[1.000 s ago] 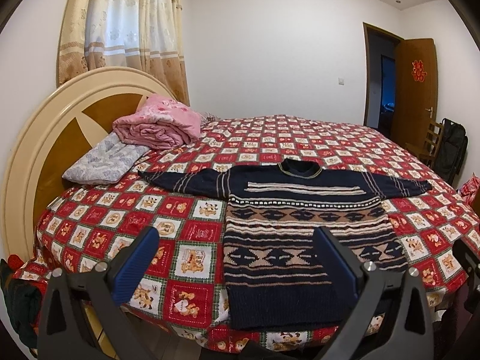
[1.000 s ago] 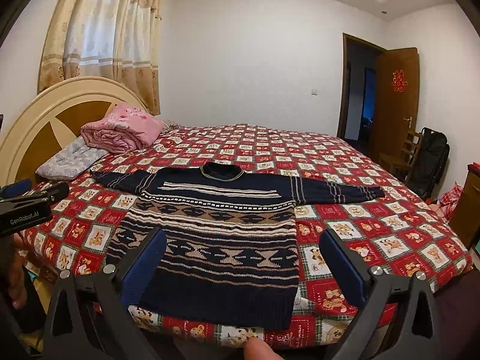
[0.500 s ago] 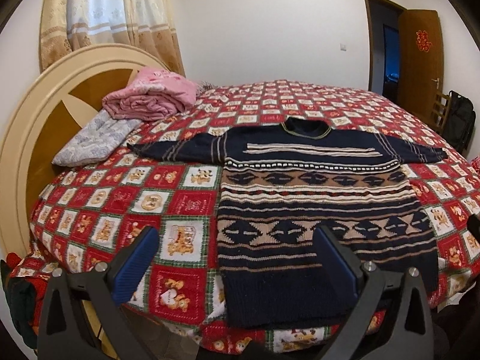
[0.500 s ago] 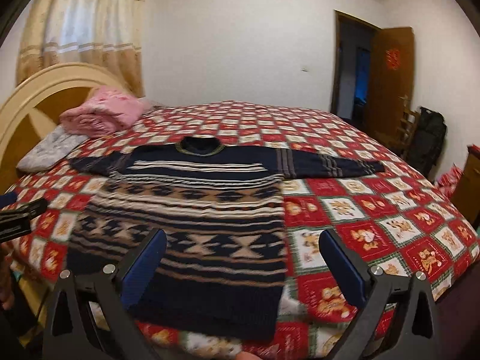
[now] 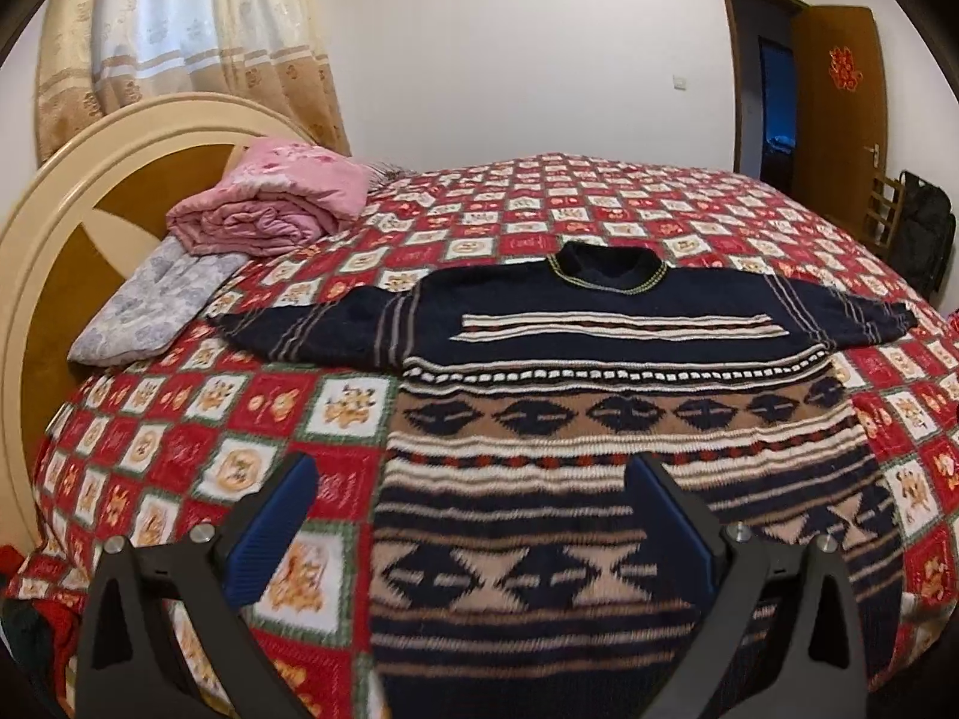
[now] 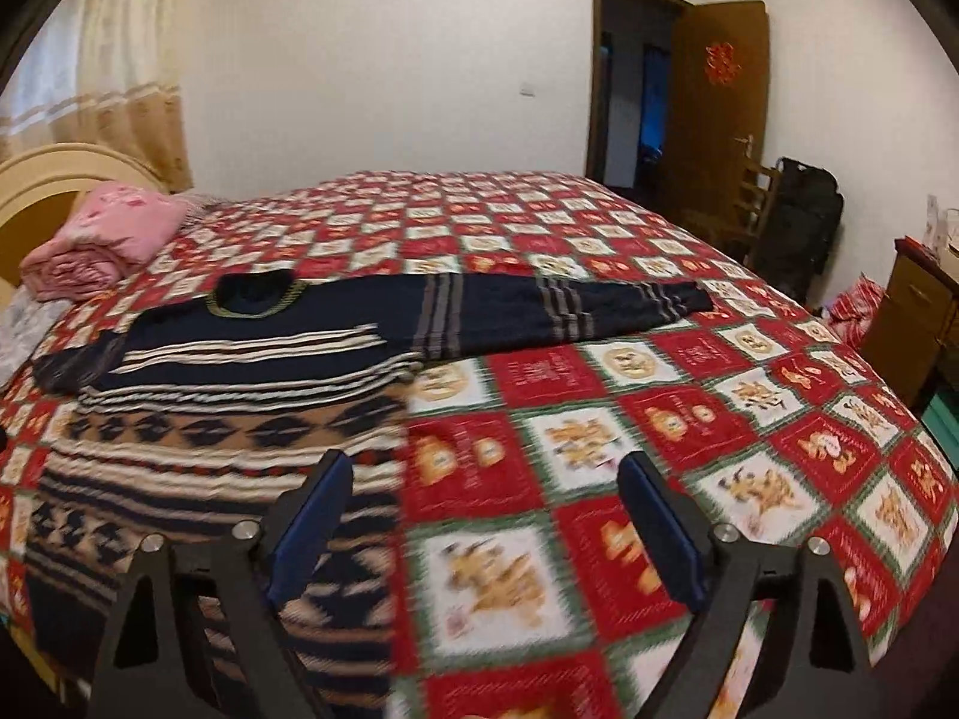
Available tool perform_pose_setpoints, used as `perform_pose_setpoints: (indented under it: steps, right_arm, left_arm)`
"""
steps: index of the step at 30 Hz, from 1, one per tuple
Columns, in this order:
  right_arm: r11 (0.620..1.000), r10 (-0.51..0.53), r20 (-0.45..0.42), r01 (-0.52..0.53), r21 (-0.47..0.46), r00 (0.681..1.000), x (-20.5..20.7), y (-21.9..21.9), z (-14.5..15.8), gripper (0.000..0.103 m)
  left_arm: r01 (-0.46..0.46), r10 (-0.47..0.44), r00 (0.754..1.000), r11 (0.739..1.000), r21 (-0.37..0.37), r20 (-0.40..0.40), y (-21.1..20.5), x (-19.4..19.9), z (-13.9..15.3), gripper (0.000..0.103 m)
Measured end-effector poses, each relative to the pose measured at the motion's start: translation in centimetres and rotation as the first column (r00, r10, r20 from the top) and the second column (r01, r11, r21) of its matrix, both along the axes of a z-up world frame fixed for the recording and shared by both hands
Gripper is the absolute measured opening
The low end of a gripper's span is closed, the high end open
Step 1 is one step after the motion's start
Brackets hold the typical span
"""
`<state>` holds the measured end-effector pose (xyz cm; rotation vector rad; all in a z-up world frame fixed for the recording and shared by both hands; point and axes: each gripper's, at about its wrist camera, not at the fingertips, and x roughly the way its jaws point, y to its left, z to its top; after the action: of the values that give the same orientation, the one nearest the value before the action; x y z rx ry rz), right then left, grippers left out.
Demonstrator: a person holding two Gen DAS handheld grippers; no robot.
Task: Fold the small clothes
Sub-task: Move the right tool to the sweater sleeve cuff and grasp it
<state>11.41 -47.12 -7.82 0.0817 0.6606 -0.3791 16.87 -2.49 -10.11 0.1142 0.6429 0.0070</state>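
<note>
The knitted sweater point(image 5: 605, 395) is lying flat on the bedspread point(image 5: 198, 419), likely soft and floppy, best pinched at a sleeve cuff, while both grippers point(image 5: 473, 515) point(image 6: 485, 509) are being held wide, empty.

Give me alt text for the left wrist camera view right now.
A dark patterned sweater lies spread flat on a red checked bedspread, sleeves out. The open left gripper hovers over its hem edge; a folded pink blanket sits by the headboard.
</note>
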Motion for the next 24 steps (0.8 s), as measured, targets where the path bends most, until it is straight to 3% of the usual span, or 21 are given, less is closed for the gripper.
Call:
perform_pose_setpoints:
  steps: [8,10,15,19,24]
  right_arm:
    - [0.993,-0.114,-0.051,0.115,0.031,0.992,4.7,-8.4,-0.5,0.07]
    - [0.987,-0.147,-0.058,0.151,0.062,0.987,5.9,-11.0,-0.6,0.062]
    - [0.958,-0.242,-0.066,0.249,0.144,0.968,8.7,-17.5,-1.2,0.054]
    - [0.902,-0.338,-0.07,0.345,0.26,0.938,10.6,-24.0,-2.3,0.044]
    - [0.845,-0.393,-0.065,0.388,0.368,0.917,13.2,-29.4,-4.0,0.043]
  left_arm:
    - [0.029,-0.029,1.0,0.999,0.031,0.0,-2.6,4.9,-1.2,0.103]
    - [0.032,-0.032,0.999,0.999,0.043,0.001,-3.2,6.5,-1.8,0.103]
    - [0.011,-0.01,1.0,0.999,0.052,-0.022,-3.8,10.7,-3.2,0.103]
    - [-0.015,0.017,0.999,0.999,0.042,-0.051,-3.7,13.3,-4.3,0.103]
    - [-0.053,0.055,0.995,0.998,0.029,-0.079,-3.6,15.9,-5.6,0.103]
